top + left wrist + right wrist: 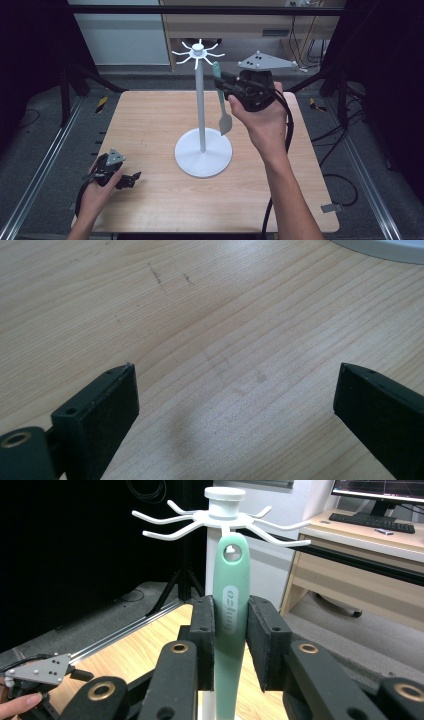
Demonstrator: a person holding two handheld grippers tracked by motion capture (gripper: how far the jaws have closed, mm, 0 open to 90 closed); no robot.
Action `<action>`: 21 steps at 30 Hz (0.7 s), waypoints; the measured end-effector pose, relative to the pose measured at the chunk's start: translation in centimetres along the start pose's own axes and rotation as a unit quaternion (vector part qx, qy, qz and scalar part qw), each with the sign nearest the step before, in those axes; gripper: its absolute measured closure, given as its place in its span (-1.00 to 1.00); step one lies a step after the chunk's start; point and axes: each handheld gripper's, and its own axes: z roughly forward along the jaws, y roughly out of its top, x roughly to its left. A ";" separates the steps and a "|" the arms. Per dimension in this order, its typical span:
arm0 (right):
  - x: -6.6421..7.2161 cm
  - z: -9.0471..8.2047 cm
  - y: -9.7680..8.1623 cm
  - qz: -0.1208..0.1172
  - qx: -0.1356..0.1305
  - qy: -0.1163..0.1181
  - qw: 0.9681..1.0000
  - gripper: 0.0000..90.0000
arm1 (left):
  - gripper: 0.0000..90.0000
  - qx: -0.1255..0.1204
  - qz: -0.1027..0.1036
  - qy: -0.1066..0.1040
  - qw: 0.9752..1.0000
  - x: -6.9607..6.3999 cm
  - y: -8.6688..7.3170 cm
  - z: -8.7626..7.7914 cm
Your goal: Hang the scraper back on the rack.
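Observation:
A white rack [201,105] with a round base [203,153] and several curved hooks [198,51] at its top stands mid-table. My right gripper [223,84] is raised beside the hooks, shut on the handle of a pale green spatula [222,100] that hangs blade down. In the right gripper view the spatula [230,610] stands upright between the pads [204,640], its hanging hole just under a hook [220,520]. My left gripper [131,179] rests low at the table's front left. Its jaws stand open over bare wood [235,385], nothing between them.
The wooden table [150,115] is edged by metal rails and dark floor with cables. A desk with a keyboard [372,522] stands behind. The rack's base edge [385,249] lies just beyond the left gripper.

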 end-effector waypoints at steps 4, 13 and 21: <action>0.0 0.3 0.0 0.002 0.003 0.001 1.000 0.65 | -0.91 -0.001 -0.002 0.001 1.000 0.0 0.0 0.0; 0.2 1.1 0.3 0.000 0.008 0.003 1.000 0.65 | -0.91 -0.001 -0.001 0.001 1.000 0.0 0.0 0.0; 0.2 1.2 0.1 0.002 0.009 0.002 1.000 0.65 | -0.91 -0.002 -0.003 0.001 1.000 0.0 0.0 0.0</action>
